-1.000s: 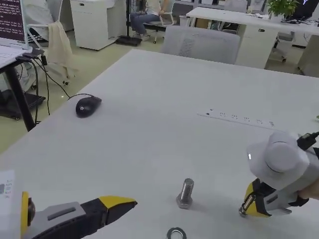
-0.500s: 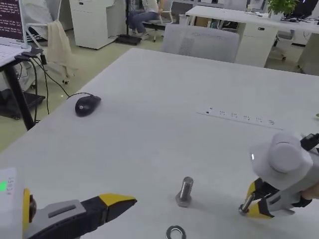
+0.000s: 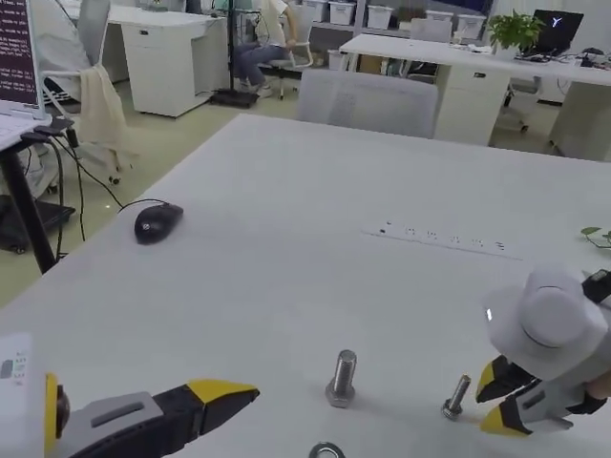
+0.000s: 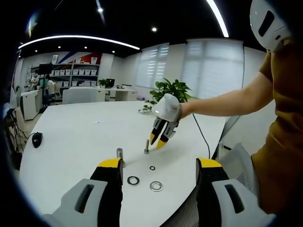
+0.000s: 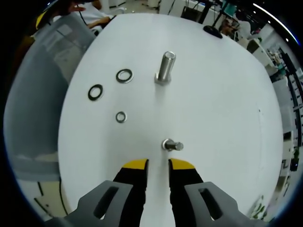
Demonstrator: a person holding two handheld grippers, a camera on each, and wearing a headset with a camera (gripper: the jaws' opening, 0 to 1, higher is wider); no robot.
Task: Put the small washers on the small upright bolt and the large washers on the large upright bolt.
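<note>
Just ahead of right gripper [image 5: 158, 163], small shiny threaded bolt [image 5: 172, 145].

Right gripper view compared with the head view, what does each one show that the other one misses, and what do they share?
Right gripper view: all three washers, a large washer beside the large bolt, a second large washer and the small washer; the head view catches one at its bottom edge. Head view: the left gripper low at the left, and a potted plant on a far desk. Shared: the white table, both bolts, and the right gripper open just short of the small bolt.
</note>
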